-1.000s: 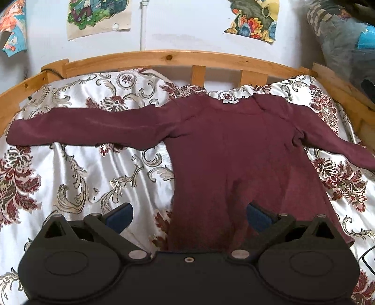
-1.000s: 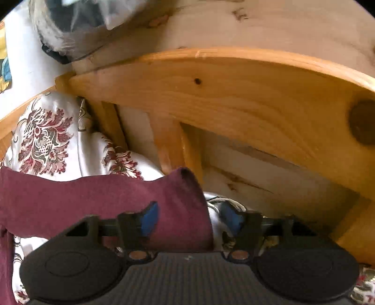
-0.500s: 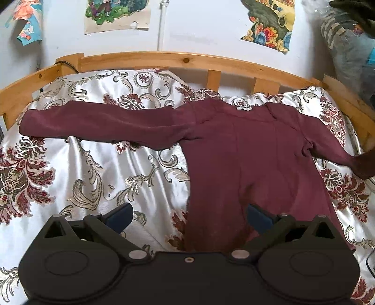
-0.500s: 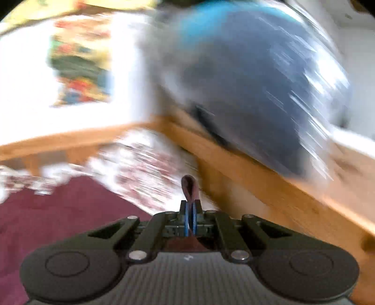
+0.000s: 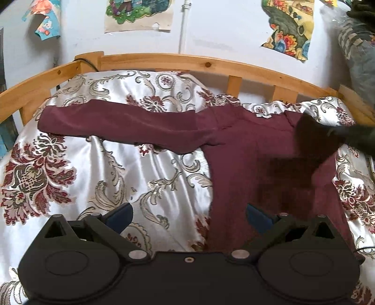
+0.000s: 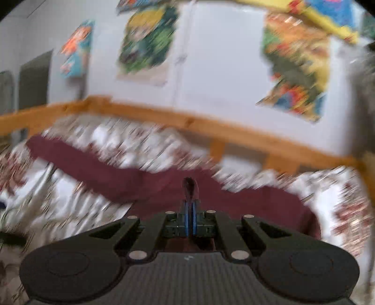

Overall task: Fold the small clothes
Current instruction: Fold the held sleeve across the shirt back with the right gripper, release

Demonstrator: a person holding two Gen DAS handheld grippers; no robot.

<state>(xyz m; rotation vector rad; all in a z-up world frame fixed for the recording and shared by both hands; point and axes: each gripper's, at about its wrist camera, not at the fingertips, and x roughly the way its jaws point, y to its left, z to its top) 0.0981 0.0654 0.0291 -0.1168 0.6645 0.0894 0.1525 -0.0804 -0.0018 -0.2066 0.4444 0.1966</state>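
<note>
A maroon long-sleeved shirt (image 5: 248, 164) lies flat on the patterned bedspread (image 5: 105, 169), its left sleeve (image 5: 121, 126) stretched out to the left. My left gripper (image 5: 188, 214) is open and empty, hovering over the shirt's lower hem. My right gripper (image 6: 190, 211) is shut on the right sleeve's cuff (image 6: 190, 185) and holds it lifted over the shirt's body; the view is blurred by motion. In the left wrist view the right gripper (image 5: 351, 136) shows as a dark shape with the sleeve (image 5: 311, 140) draped over the right shoulder area.
A wooden bed rail (image 5: 187, 62) runs around the far side and both sides of the bed. Posters (image 5: 138, 14) hang on the white wall. A grey bundle (image 5: 361, 58) sits at the upper right. A black cable (image 5: 365, 248) lies at the bed's right edge.
My right gripper has closed on the right cuff, lifted it and swung it left over the shirt. The sleeve now lies folded inward. My left gripper has drifted slightly left.
</note>
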